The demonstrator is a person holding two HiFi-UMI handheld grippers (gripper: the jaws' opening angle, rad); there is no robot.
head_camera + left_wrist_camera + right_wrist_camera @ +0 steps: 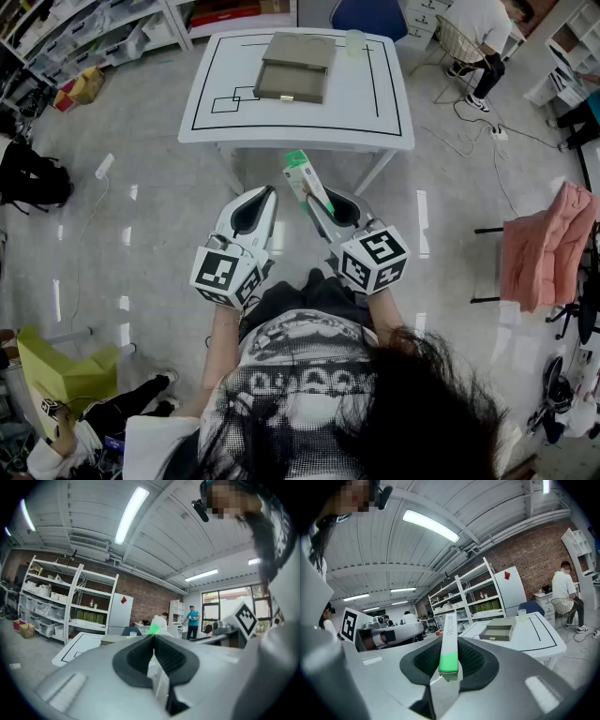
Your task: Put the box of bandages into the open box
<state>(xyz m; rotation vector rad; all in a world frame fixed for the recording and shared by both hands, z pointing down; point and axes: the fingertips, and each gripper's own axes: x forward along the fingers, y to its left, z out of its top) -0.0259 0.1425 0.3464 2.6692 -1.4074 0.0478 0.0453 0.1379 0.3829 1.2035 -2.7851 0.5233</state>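
Surface [375,122]: a white table with black lines marked on it is seen ahead of the person, well apart from both grippers, with bare floor between; it likely has to be approached before anything can be set down.

Open box [293,67]: a flat grey-green box is laid near the far middle of the surface, its lid folded back so that the inside is left free to receive the load.

Right hand-held gripper [450,665]: it is clamped on the box of bandages at the lower, green end, so that most of the carton is left sticking out past the jaws, probably to be lowered in first.

Left hand-held gripper [152,641]: its jaws are brought together on nothing; it is held beside the right one, seemingly in reserve.

Box of bandages [307,183]: a slim white and green carton is carried in the air over the floor, short of the surface and pointed toward it.
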